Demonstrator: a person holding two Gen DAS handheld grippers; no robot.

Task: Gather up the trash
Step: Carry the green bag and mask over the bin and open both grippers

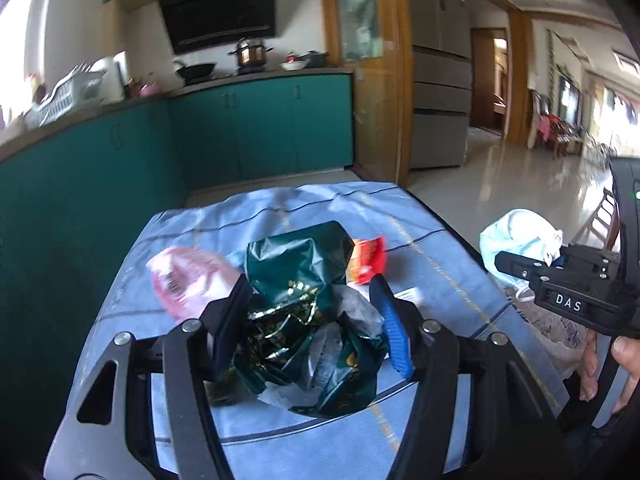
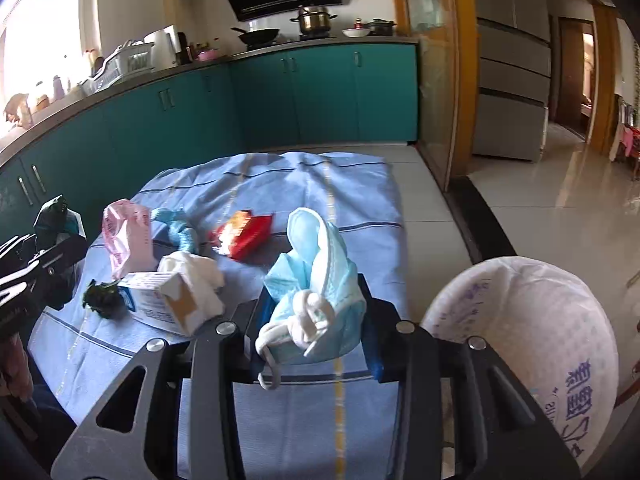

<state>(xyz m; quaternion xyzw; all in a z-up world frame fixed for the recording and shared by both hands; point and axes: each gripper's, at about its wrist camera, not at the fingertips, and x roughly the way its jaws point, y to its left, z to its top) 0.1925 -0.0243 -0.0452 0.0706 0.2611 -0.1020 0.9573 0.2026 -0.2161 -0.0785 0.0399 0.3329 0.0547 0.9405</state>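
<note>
My left gripper is shut on a crumpled dark green foil wrapper and holds it above the blue cloth. My right gripper is shut on a bundle of light blue face masks with white ear loops, also seen from the left wrist view. On the cloth lie a pink plastic bag, a red snack packet, a small white and blue carton, white crumpled tissue, a blue knotted scrap and a dark green scrap.
A white plastic bag with purple print stands open at the table's right edge. Teal kitchen cabinets run behind and to the left. A grey fridge and tiled floor lie to the right.
</note>
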